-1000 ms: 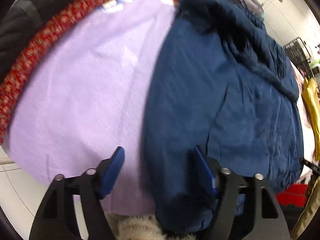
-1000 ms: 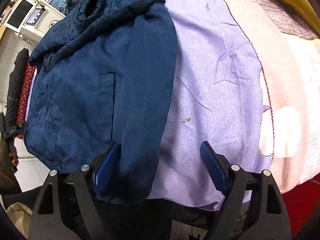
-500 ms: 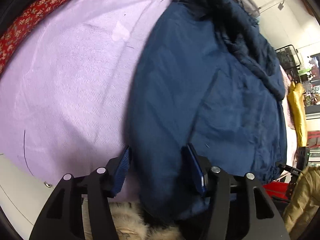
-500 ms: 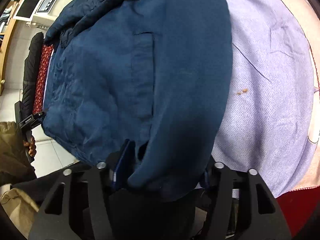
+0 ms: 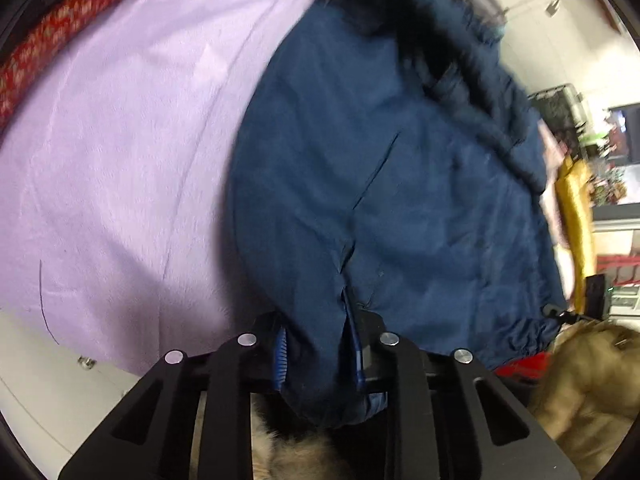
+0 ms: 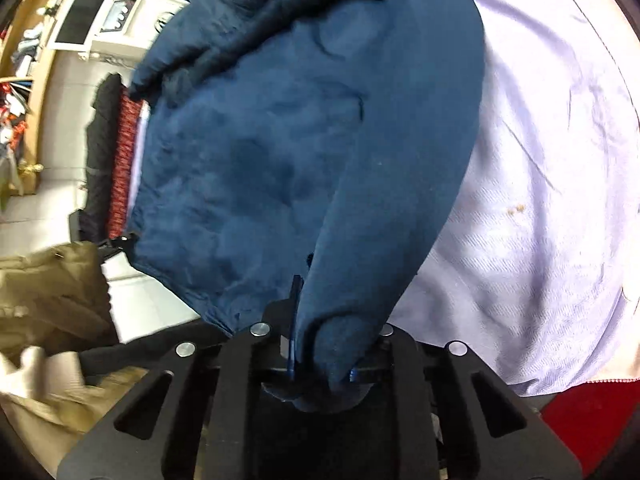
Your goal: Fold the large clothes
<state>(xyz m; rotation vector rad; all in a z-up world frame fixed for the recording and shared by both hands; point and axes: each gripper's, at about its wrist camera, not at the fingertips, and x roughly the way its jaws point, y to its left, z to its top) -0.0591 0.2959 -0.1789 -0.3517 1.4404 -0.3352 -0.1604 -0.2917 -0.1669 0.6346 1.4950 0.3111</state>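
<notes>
A large navy blue jacket (image 5: 400,200) lies across a lilac sheet (image 5: 120,160) on a bed. My left gripper (image 5: 318,354) is shut on the jacket's near left edge, with a fold of blue cloth bunched between the fingers. In the right wrist view the same jacket (image 6: 280,160) fills the left and middle. My right gripper (image 6: 324,360) is shut on its near right edge, a thick roll of cloth clamped between the blue pads. The jacket's near hem is raised off the sheet (image 6: 540,200).
A red patterned border (image 5: 52,40) runs along the bed's far left. A tan fur-trimmed coat (image 5: 588,392) hangs at the lower right, also seen in the right wrist view (image 6: 44,300). A yellow garment (image 5: 576,208) and shelves (image 6: 80,28) stand beyond the bed.
Both grippers went from open around the jacket's near edge to shut on it. The clamped edges have lifted and the cloth now bunches toward the cameras.
</notes>
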